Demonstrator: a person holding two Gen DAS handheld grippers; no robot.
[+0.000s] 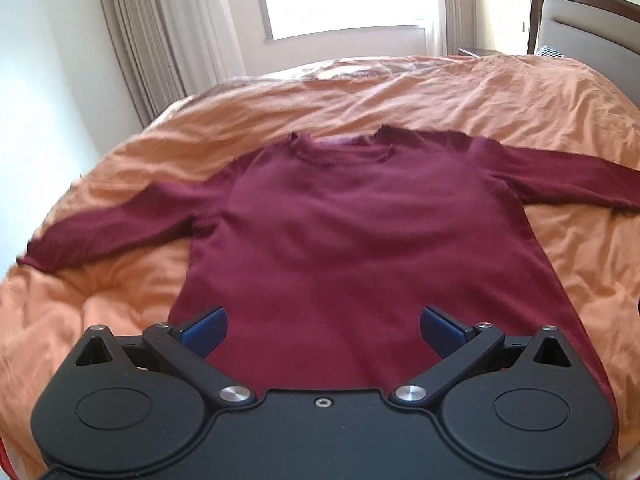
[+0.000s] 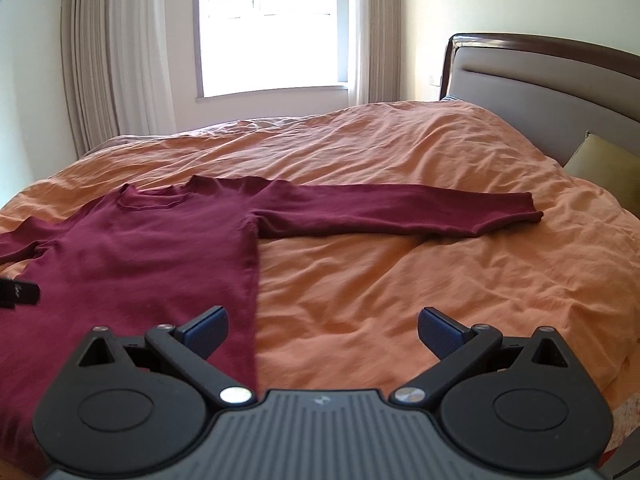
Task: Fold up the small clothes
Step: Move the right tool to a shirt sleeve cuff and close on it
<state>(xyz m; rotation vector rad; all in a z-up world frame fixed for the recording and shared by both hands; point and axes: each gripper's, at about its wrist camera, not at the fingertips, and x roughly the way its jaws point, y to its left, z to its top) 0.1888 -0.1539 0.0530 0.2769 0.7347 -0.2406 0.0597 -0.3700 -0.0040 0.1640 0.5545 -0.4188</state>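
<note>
A dark red long-sleeved sweater [image 1: 344,232] lies flat and face up on the orange bedcover [image 1: 440,92], neck away from me, both sleeves stretched out sideways. My left gripper [image 1: 323,330] hovers open over the sweater's lower body, nothing between its blue pads. In the right wrist view the sweater [image 2: 152,256] fills the left side, its right sleeve [image 2: 400,212] reaching toward the headboard. My right gripper [image 2: 323,330] stands open above the sweater's right side edge and the bare bedcover [image 2: 400,280]. A black piece of the left gripper [image 2: 18,292] shows at the left edge.
A padded headboard with a dark wood frame [image 2: 560,80] stands at the right, with a pale yellow pillow [image 2: 604,168] below it. A bright window [image 2: 272,28] and beige curtains [image 2: 108,60] are behind the bed. The bedcover is wrinkled all around the sweater.
</note>
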